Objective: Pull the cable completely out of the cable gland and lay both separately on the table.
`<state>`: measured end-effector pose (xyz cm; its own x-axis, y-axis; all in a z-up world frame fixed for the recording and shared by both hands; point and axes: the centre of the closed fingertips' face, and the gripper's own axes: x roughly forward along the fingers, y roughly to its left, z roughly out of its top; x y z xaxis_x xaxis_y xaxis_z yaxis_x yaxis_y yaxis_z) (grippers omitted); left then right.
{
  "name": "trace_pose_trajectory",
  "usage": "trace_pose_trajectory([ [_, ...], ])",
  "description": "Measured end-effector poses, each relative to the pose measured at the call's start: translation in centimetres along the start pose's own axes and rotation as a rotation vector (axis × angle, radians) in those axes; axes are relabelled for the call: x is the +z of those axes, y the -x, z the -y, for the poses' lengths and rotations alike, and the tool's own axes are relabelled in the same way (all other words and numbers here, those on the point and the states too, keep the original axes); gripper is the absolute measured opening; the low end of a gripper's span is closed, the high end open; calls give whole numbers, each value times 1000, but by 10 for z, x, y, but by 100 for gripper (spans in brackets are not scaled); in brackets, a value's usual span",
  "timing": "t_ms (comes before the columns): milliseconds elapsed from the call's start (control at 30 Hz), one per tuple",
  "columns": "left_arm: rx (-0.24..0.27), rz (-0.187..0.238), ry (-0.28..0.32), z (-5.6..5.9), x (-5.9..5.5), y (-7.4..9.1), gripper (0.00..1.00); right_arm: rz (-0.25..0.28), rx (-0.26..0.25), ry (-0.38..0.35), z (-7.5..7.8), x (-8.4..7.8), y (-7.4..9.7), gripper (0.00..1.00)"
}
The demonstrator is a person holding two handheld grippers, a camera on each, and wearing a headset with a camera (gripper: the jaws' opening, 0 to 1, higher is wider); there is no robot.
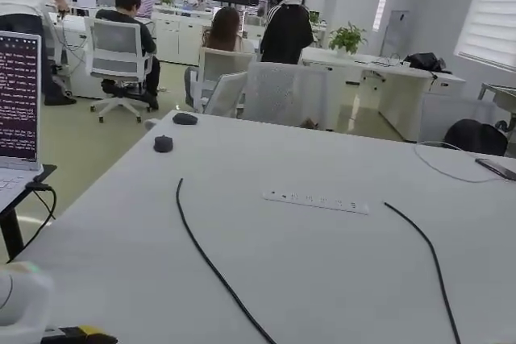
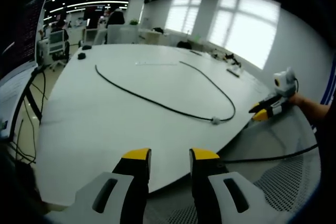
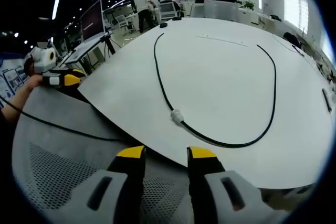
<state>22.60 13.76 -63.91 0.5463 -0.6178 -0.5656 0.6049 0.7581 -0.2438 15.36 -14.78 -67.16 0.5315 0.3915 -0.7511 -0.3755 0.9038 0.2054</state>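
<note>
Cable (image 3: pixel 156 64): black, one wide loop lying on the white surface (image 3: pixel 220 72), threaded through the gland.
Gland (image 3: pixel 176 116): pale, at the loop's near bend, close to the surface edge.
Right gripper (image 3: pixel 165 153): fingers narrowly apart, empty; gland just ahead; nearer.
Left gripper (image 2: pixel 165 156): fingers narrowly apart, empty; gland farther, to its right.

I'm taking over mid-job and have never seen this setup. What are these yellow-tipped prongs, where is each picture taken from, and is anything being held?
No robot: a person holds a two-jaw tool in each hand and wears a head camera. The head view looks across the white table. The round pictures come from cameras riding on the tools: the yellow-tipped prongs are the jaws of the left gripper and the right gripper. Both stand apart, holding nothing. On the table lie a looped black cable with a white cable gland threaded on it, a power strip and a mouse.
</note>
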Motion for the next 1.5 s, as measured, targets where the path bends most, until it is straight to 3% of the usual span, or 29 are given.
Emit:
trace_pose_trajectory([
  [1500,-13,-28,54,0,-9,-2,29,-6,6,-23,0,-2,-1,34],
])
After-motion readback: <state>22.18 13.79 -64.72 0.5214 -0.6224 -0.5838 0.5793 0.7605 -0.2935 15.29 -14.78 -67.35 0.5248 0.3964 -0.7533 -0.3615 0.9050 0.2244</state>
